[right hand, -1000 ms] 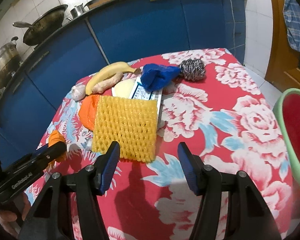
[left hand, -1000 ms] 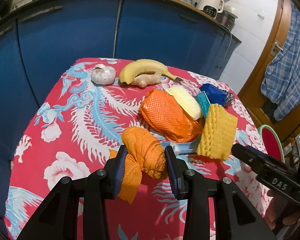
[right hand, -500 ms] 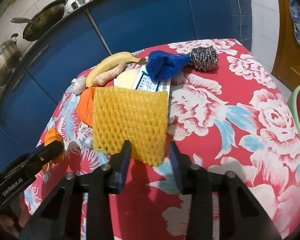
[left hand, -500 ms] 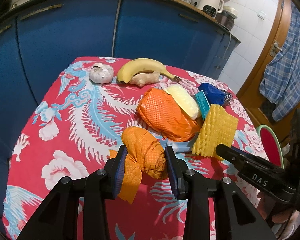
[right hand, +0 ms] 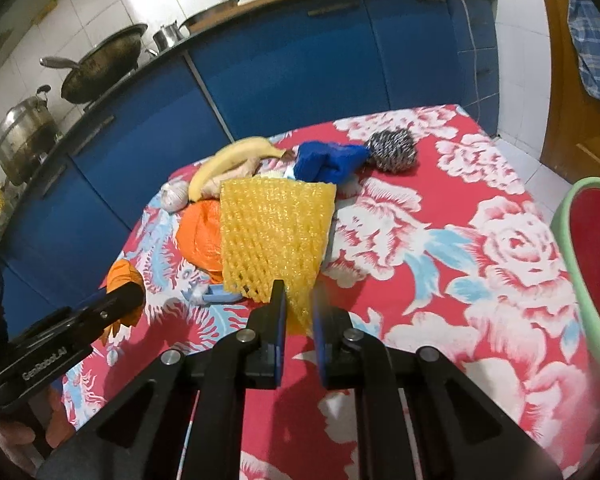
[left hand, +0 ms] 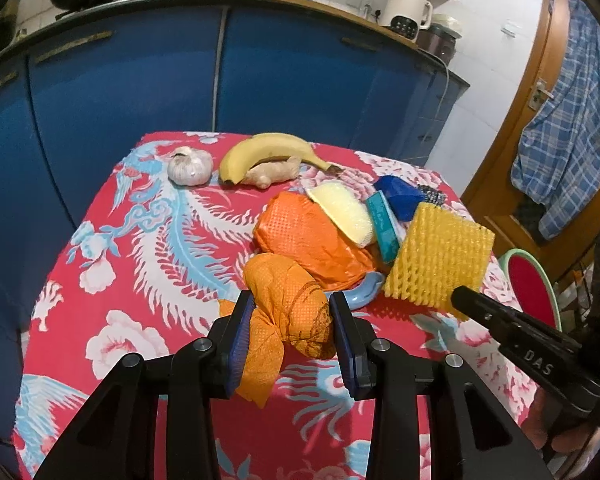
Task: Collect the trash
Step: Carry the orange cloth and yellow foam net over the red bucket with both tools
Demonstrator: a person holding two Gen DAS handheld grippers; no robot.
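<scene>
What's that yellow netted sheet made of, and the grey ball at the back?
The yellow sheet looks like soft foam mesh, matt, with open diamond cells, bending where the right tongs pinch its corner. The grey ball looks like coiled metal wire, a scourer, with shiny strands.

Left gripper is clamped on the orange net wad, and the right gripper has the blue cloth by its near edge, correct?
Not quite. The right gripper is pinching the near edge of the yellow foam net, not the blue cloth, which lies untouched farther back; the right wrist view shows it. Its jaws have just been closing onto that net. The left gripper does clamp the orange net wad.
</scene>
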